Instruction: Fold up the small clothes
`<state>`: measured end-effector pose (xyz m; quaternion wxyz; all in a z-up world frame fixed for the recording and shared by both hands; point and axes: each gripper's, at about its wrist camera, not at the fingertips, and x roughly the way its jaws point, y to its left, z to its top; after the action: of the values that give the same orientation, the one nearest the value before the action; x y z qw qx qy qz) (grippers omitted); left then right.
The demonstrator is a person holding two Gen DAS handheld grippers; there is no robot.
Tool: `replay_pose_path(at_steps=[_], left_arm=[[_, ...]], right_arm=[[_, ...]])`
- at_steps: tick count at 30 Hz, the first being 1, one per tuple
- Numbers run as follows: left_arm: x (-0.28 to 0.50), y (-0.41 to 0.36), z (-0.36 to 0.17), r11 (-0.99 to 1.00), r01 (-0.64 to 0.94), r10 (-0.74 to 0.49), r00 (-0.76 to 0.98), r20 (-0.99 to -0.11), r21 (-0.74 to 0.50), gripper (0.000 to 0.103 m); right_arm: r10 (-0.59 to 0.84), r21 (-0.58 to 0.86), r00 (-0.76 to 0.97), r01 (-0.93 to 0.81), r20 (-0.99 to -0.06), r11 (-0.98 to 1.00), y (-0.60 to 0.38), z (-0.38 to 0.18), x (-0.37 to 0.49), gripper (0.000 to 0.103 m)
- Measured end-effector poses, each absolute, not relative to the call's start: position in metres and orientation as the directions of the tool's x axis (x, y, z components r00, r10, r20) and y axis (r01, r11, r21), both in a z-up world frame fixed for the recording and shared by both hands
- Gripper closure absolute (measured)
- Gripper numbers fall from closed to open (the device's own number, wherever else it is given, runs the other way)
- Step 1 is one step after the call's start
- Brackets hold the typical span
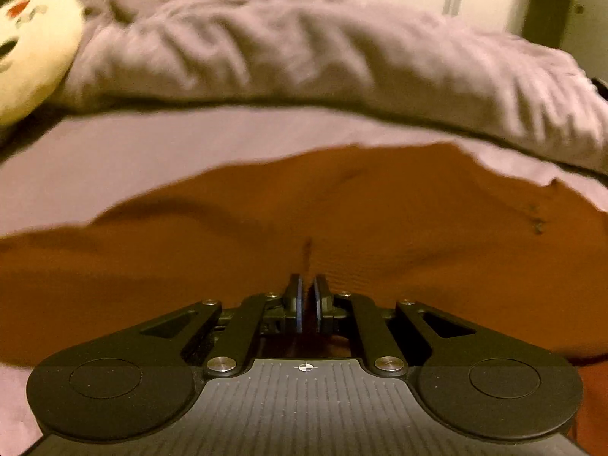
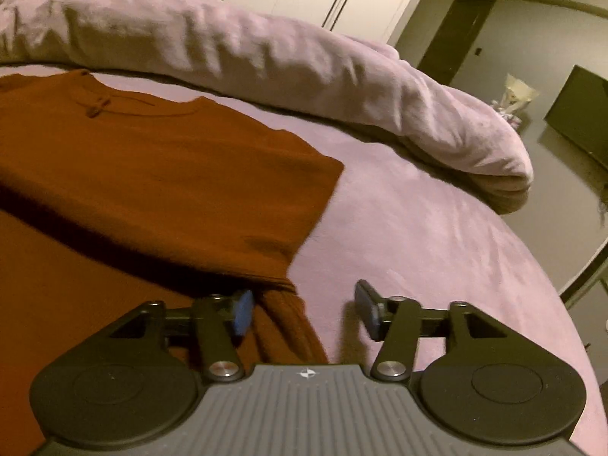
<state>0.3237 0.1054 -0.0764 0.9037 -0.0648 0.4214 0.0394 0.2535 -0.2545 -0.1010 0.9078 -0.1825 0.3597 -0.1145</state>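
A rust-brown shirt (image 1: 266, 209) lies spread on the lilac bed sheet (image 1: 114, 159). My left gripper (image 1: 307, 285) is shut, and the cloth puckers into a crease right at its tips, so it is pinching the shirt. In the right wrist view the shirt (image 2: 152, 159) has one part folded over itself, with the neckline at the far left. My right gripper (image 2: 304, 292) stands open at the shirt's near right corner. The ribbed edge (image 2: 281, 315) lies between its fingers beside the blue-padded left finger (image 2: 243, 311). The right finger (image 2: 366, 304) is over bare sheet.
A rumpled lilac duvet (image 2: 266, 57) is heaped along the far side of the bed. A cream plush toy (image 1: 34, 49) sits at the far left. The bed's edge curves down the right, with floor and dark furniture (image 2: 581, 114) beyond it.
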Motion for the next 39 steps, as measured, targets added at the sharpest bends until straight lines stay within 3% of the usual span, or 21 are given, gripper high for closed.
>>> replay_pose_path(at_steps=[2, 4, 6, 7, 10, 12, 17, 19, 24, 29, 32, 34, 39], left_arm=[[0.316, 0.118, -0.073, 0.974, -0.158, -0.025, 0.646, -0.763, -0.165, 0.086], [0.305, 0.129, -0.067, 0.96, -0.172, -0.056, 0.656, -0.753, -0.221, 0.053], [0.289, 0.139, -0.06, 0.953, -0.178, -0.064, 0.672, -0.738, -0.245, 0.041], [0.283, 0.143, -0.058, 0.953, -0.187, -0.053, 0.671, -0.74, -0.239, 0.029], [0.262, 0.165, -0.055, 0.934, -0.244, -0.03, 0.673, -0.739, -0.26, 0.02], [0.247, 0.186, -0.054, 0.903, -0.307, -0.021, 0.666, -0.745, -0.3, 0.019], [0.214, 0.265, -0.068, 0.755, -0.514, 0.021, 0.64, -0.768, -0.408, 0.019], [0.199, 0.297, -0.075, 0.674, -0.566, 0.016, 0.654, -0.756, -0.476, 0.03], [0.17, 0.353, -0.084, 0.47, -0.612, 0.01, 0.724, -0.69, -0.636, 0.033], [0.157, 0.385, -0.093, 0.335, -0.627, 0.077, 0.762, -0.643, -0.703, 0.035], [0.161, 0.402, -0.101, 0.258, -0.621, 0.081, 0.777, -0.624, -0.74, 0.049], [0.167, 0.408, -0.107, 0.209, -0.62, 0.091, 0.782, -0.616, -0.756, 0.063], [0.167, 0.424, -0.116, 0.084, -0.594, 0.096, 0.804, -0.587, -0.8, 0.078]], right_arm=[[-0.325, -0.415, 0.718, 0.055, -0.616, 0.908, -0.254, -0.097, 0.252, 0.044], [-0.302, -0.397, 0.723, 0.041, -0.621, 0.917, -0.255, -0.089, 0.244, 0.044], [-0.272, -0.357, 0.733, 0.042, -0.623, 0.933, -0.258, -0.08, 0.235, 0.045], [-0.259, -0.338, 0.744, 0.047, -0.617, 0.94, -0.257, -0.075, 0.231, 0.045], [-0.207, -0.291, 0.782, 0.035, -0.588, 0.956, -0.249, -0.063, 0.22, 0.046], [-0.149, -0.257, 0.808, -0.003, -0.571, 0.966, -0.239, -0.057, 0.219, 0.055], [-0.052, -0.209, 0.799, -0.094, -0.599, 0.973, -0.211, -0.067, 0.234, 0.061], [-0.039, -0.185, 0.734, -0.118, -0.678, 0.976, -0.205, -0.082, 0.247, 0.061], [-0.033, -0.127, 0.736, -0.072, -0.676, 0.989, -0.211, -0.076, 0.245, 0.061], [-0.03, -0.111, 0.722, -0.064, -0.691, 0.992, -0.207, -0.073, 0.229, 0.061], [-0.03, -0.115, 0.726, -0.068, -0.687, 0.991, -0.203, -0.073, 0.217, 0.061], [-0.027, -0.109, 0.729, -0.066, -0.684, 0.992, -0.204, -0.071, 0.211, 0.061], [-0.017, -0.09, 0.739, -0.059, -0.674, 0.994, -0.205, -0.063, 0.2, 0.061]])
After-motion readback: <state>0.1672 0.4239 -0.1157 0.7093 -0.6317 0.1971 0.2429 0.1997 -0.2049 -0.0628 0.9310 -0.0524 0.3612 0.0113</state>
